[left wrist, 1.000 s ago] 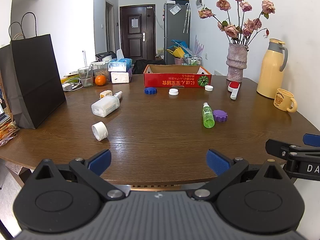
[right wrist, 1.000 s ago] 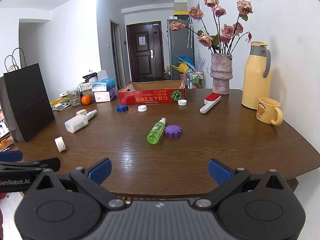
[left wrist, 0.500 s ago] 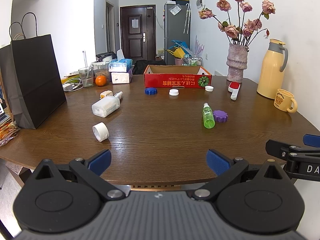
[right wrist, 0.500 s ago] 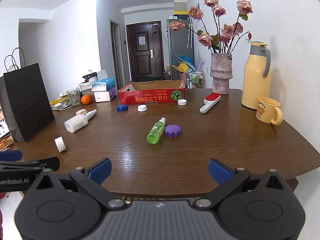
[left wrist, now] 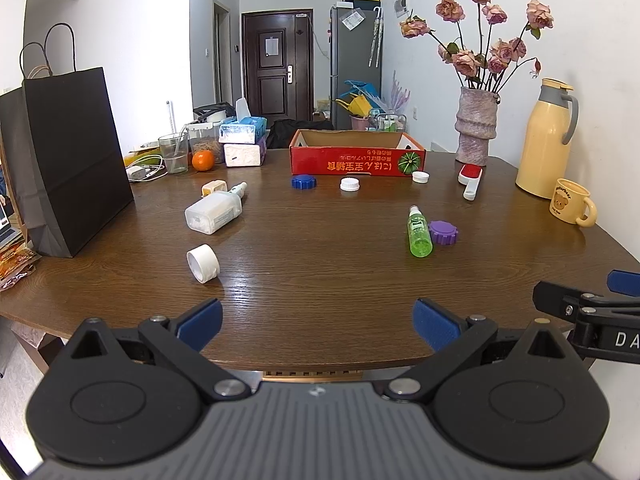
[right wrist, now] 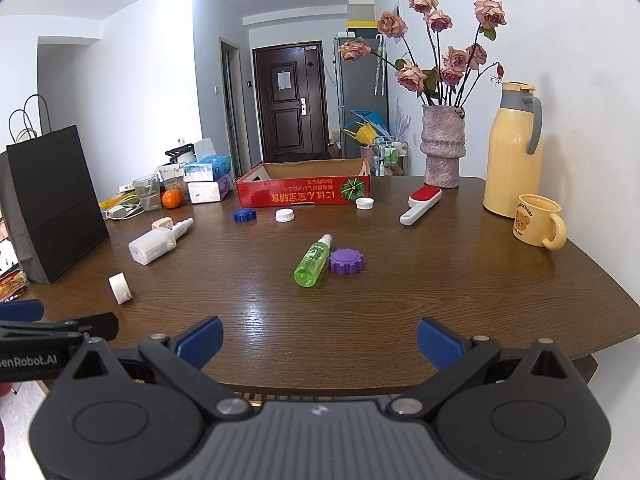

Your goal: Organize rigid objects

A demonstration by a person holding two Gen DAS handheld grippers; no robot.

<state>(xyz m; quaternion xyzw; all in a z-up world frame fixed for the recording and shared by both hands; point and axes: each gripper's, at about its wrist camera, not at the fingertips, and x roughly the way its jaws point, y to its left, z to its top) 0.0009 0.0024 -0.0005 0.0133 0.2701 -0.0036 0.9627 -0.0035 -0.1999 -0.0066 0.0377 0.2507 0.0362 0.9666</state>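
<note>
A red cardboard box [left wrist: 356, 160] [right wrist: 304, 194] stands open at the table's far middle. Loose on the table lie a green spray bottle [left wrist: 419, 231] [right wrist: 314, 261], a purple lid [left wrist: 443, 232] [right wrist: 346, 261], a white bottle [left wrist: 216, 212] [right wrist: 154, 245], a white cap on its side [left wrist: 203, 263] [right wrist: 120, 288], a blue lid [left wrist: 303, 181] [right wrist: 244, 214], two white lids [left wrist: 350, 184] [right wrist: 364, 202] and a red-and-white brush [left wrist: 469, 178] [right wrist: 420, 204]. My left gripper [left wrist: 318, 320] and right gripper [right wrist: 319, 338] are open and empty at the near edge.
A black paper bag [left wrist: 68, 156] stands at the left. A vase of roses [left wrist: 476, 126], a yellow thermos [left wrist: 546, 140] and a yellow mug [left wrist: 572, 206] stand at the right. Tissue boxes [left wrist: 242, 146], a glass and an orange [left wrist: 202, 160] sit at the far left.
The left gripper's view has drifted slightly; the objects on the table have not moved. Both grippers stay open and empty.
</note>
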